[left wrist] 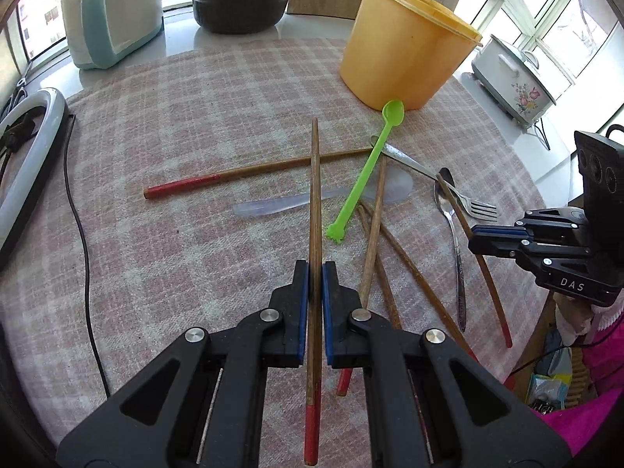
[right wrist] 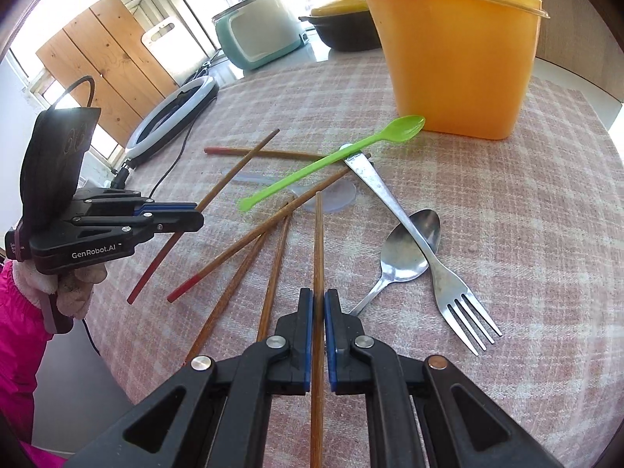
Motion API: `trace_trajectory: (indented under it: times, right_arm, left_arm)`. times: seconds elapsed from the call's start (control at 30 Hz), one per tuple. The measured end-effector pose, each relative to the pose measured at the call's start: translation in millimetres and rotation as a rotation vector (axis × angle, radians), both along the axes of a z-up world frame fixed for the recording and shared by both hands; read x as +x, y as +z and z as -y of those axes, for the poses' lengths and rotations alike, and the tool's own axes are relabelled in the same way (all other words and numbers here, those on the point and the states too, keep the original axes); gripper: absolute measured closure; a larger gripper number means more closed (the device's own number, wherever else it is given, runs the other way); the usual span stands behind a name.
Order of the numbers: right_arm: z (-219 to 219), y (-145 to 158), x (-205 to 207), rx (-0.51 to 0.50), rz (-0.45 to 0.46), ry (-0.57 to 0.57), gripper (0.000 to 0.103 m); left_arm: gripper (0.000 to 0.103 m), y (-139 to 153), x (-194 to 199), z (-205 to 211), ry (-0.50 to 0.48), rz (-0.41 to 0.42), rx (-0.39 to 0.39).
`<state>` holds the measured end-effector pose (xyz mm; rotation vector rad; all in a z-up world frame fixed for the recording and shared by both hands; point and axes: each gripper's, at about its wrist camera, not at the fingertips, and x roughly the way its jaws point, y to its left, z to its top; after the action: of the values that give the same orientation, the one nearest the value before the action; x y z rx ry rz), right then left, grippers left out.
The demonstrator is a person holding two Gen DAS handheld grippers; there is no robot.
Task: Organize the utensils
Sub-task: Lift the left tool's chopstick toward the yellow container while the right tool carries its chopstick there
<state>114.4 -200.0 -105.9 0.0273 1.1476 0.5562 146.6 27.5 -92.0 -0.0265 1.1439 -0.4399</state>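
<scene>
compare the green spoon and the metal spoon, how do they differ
The green spoon is bright plastic with a small bowl and a long thin handle; the metal spoon is shiny steel with a much wider bowl.
The green spoon lies on top of the pile, crossing the fork handle and chopsticks; the metal spoon lies on the cloth with the fork resting across its bowl.
The green spoon's bowl nearly reaches the tub; the metal spoon lies farther off.
Neither claw holds either.

"DAS" on right tool (left wrist: 477, 234) body; "GenRobot.AI" on left tool (right wrist: 195, 216) body
</scene>
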Motion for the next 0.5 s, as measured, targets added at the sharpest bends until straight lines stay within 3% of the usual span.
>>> trace_trajectory:
  times: [0.23,0.5]
  right_arm:
    - [4.9,27.5,-2.0,0.027,0.072,-0.019,0.1]
    - [20.5,75.9,-3.8,0.053,0.195,-0.062,0.1]
  left_arm:
    - [0.099,36.4,4.9,-5.0,0.027,0.078,-0.078]
    - [0.099,77.4,18.7,18.5,0.006,0.184,-0.143]
